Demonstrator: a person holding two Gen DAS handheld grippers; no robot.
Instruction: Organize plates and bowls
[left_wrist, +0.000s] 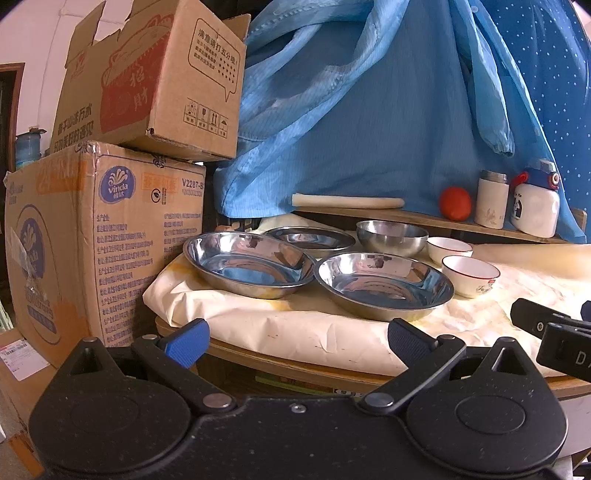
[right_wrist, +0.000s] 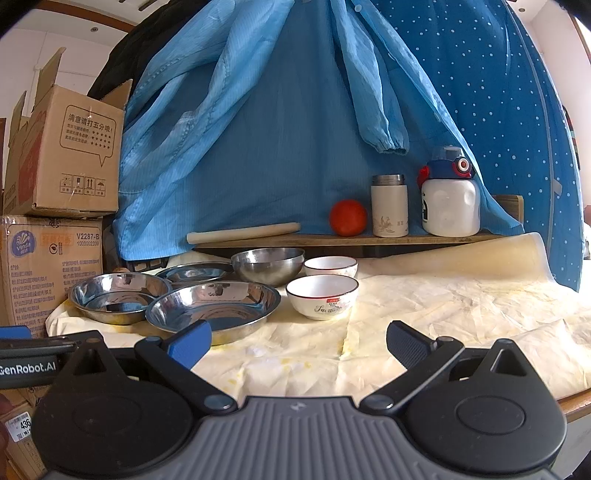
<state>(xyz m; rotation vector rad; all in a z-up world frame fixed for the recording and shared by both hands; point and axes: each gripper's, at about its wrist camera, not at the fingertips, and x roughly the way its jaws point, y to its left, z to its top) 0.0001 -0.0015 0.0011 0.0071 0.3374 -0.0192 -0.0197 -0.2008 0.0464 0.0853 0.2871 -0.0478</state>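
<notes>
Our left claw (left_wrist: 295, 339) is hanging wide apart with nothing between its blue-padded fingers (left_wrist: 186, 341), just short of the table's near edge. Our right claw (right_wrist: 297, 341) is likewise spread and empty, hovering over the cream paper cover (right_wrist: 443, 302) near the front of the table; its black body is also poking into the left wrist view at the right edge.

The dishes are all sitting on the left half of the covered table. We are seeing three shallow steel plates: the nearest steel plate (left_wrist: 384, 286) is lying just ahead of the left claw, the left steel plate (left_wrist: 247, 264) is sitting beside it with its rim overlapping or touching it, and the rear steel plate (left_wrist: 310, 238) is lying behind both. A deep steel bowl (left_wrist: 391, 238) is standing upright to the right of the rear plate. Two white ceramic bowls with red rims are standing to the right of the steelware: the near white bowl (right_wrist: 322, 297) just beside the nearest plate, the far white bowl (right_wrist: 330, 266) behind it, close to the steel bowl.

Behind them a wooden shelf (right_wrist: 369, 240) is carrying a rolling pin (right_wrist: 243, 232), a red tomato (right_wrist: 348, 218), a white flask (right_wrist: 389, 206) and a white bottle with a blue cap (right_wrist: 450, 201). Blue garments (right_wrist: 277, 129) are hanging behind, and cardboard boxes (left_wrist: 110, 221) are stacked at the left.
</notes>
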